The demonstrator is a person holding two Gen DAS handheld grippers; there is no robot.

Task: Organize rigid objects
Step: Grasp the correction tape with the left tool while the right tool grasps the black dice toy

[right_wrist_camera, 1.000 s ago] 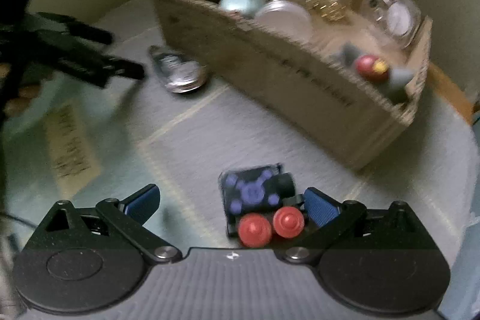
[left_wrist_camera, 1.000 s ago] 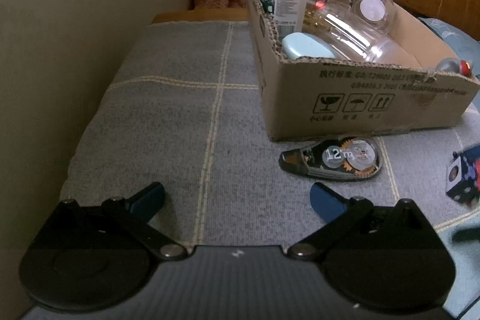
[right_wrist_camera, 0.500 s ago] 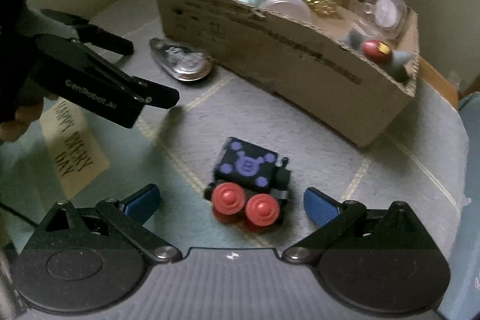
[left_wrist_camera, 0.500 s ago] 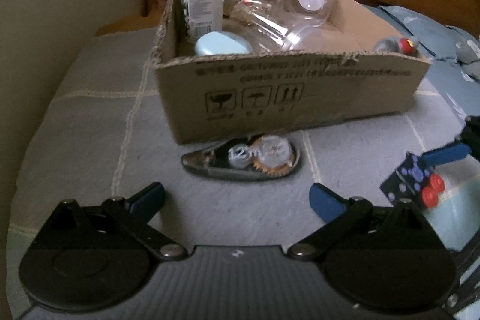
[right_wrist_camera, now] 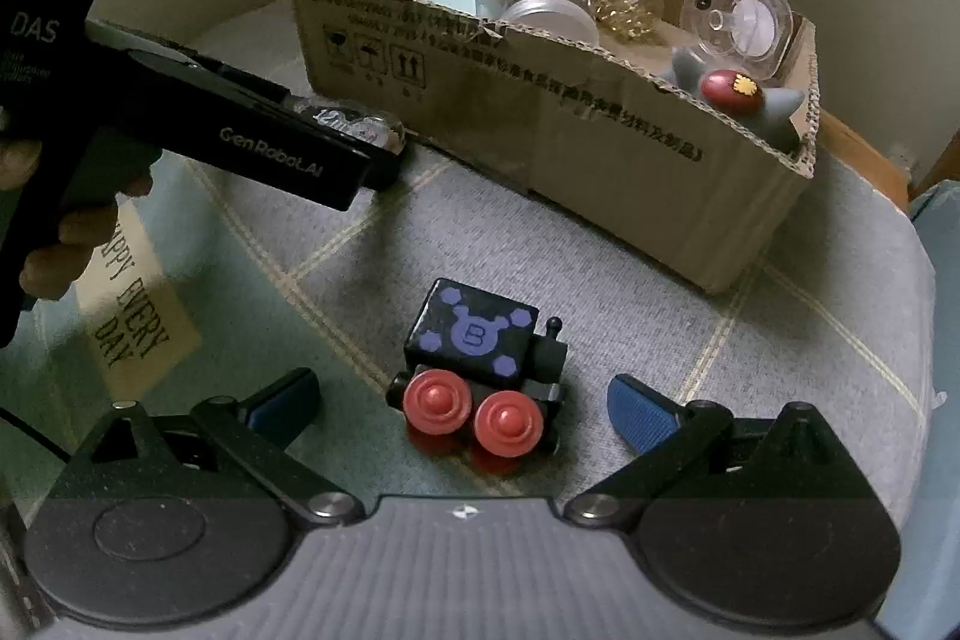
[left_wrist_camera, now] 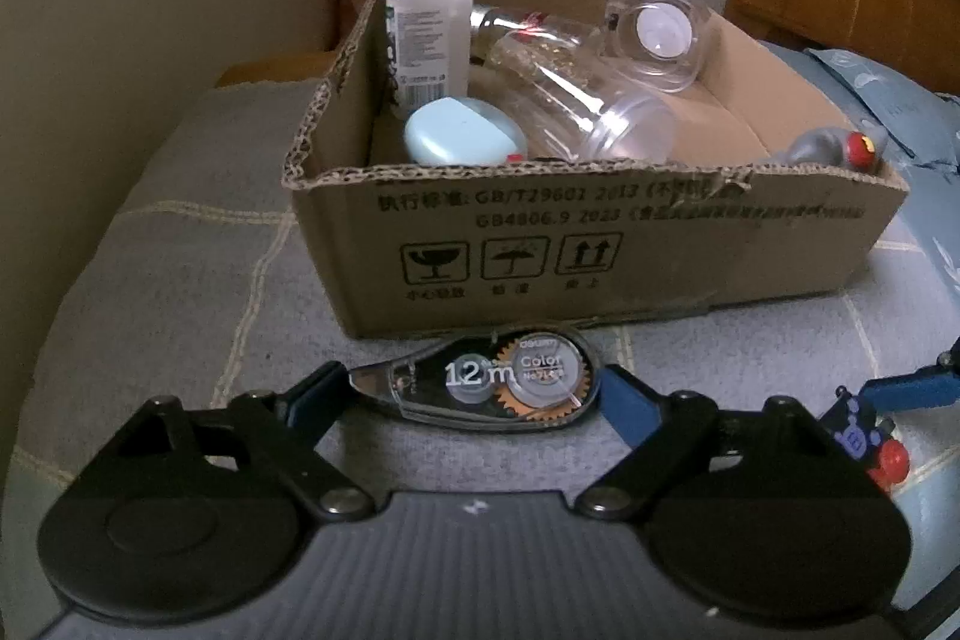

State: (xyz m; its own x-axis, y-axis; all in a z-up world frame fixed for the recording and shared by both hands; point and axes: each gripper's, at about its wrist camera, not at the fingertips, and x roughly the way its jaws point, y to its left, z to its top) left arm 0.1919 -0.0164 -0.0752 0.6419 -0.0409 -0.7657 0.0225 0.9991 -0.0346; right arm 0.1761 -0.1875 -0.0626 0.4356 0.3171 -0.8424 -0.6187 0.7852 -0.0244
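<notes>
Right now my left claw [left_wrist_camera: 474,394] is closing round the correction tape dispenser [left_wrist_camera: 489,382], which lies flat on the grey checked cushion [left_wrist_camera: 192,244] just in front of the cardboard box [left_wrist_camera: 600,244]. The dispenser sits between the two blue pads, its round end hard by one pad and its pointed nose by the other; I cannot tell whether either pad presses yet, so I count it as not gripped. My right claw [right_wrist_camera: 465,400] stands wide open with the black toy train [right_wrist_camera: 480,370] between its pads, touching neither.

By my reckoning the step in hand is the pick of these two last loose pieces, both bound for the box. Next I'd need the left pads to seat on the dispenser's ends, then a lift high enough to clear the torn front rim.

As for room: the box front wall stands just behind the dispenser, so there is little space to push forward. The left end of the box is crowded with a white tube [left_wrist_camera: 429,34], a pale blue case [left_wrist_camera: 462,139] and a clear cup [left_wrist_camera: 576,100]; bare cardboard shows toward the right end, near the grey figure [left_wrist_camera: 834,148]. The cushion's left edge falls away beside the wall.
</notes>
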